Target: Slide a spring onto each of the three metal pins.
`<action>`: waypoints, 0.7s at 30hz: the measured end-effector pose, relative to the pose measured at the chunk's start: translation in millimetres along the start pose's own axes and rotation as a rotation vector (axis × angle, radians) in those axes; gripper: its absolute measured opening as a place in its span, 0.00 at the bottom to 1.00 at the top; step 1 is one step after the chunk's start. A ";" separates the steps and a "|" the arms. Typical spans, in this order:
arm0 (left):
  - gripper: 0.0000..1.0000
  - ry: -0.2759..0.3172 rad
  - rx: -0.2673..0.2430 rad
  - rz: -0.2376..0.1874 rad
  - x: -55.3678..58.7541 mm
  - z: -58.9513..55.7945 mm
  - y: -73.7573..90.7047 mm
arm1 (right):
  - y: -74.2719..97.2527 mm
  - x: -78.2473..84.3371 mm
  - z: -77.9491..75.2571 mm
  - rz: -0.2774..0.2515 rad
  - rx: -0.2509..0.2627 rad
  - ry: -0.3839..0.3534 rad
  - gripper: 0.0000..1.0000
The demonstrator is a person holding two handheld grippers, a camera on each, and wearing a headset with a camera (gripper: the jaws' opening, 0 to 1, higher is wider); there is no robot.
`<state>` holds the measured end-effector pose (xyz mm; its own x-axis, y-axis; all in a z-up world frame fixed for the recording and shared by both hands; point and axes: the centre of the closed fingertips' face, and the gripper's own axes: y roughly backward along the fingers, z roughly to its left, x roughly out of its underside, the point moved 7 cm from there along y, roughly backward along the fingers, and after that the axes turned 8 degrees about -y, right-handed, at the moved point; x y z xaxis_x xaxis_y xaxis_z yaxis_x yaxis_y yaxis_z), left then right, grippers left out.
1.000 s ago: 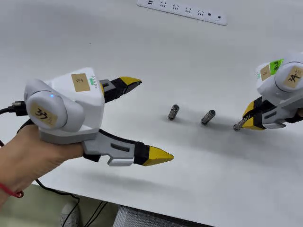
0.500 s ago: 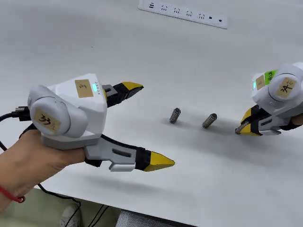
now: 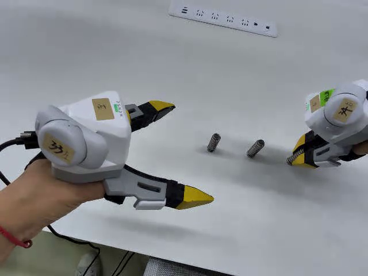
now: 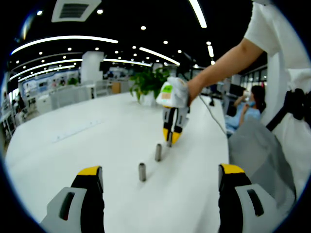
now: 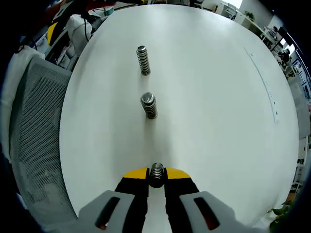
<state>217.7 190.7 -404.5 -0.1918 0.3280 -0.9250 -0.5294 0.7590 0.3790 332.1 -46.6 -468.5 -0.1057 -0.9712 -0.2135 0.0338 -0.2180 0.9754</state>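
Two spring-wrapped pins stand on the white table: one nearer the middle, another to its right. My right gripper is shut on a third spring, whose tip is at the tabletop. Looking along its jaws in the right gripper view, the held spring sits between the yellow tips of the right gripper, in line with the two pins. My left gripper hovers wide open at the left, holding nothing. In the left gripper view, the left gripper faces both pins.
A white power strip lies at the table's far edge. The near table edge runs just below the left gripper. A grey mesh chair stands beside the table. A black cable trails from the left gripper.
The right gripper's body has dipped slightly while its spring tip stays at the same spot on the table. The left gripper stays open; the view has shifted a little.
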 end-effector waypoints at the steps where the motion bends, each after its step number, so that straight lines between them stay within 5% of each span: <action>1: 1.00 -0.001 0.000 0.001 0.3 -0.1 0.0 | 0.3 0.1 0.1 -0.003 0.001 -0.001 0.14; 11: 1.00 -0.007 0.002 0.001 0.0 -0.1 1.0 | 17.5 2.7 -4.5 -0.086 0.022 -0.031 0.25; 21: 1.00 -0.026 0.011 0.016 -0.9 -0.3 3.5 | 55.5 14.8 13.1 -0.286 0.059 -0.171 0.38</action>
<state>215.8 192.9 -402.4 -0.1788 0.3547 -0.9177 -0.5169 0.7598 0.3944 319.3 -71.8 -416.7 -0.2683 -0.8400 -0.4715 -0.0787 -0.4687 0.8798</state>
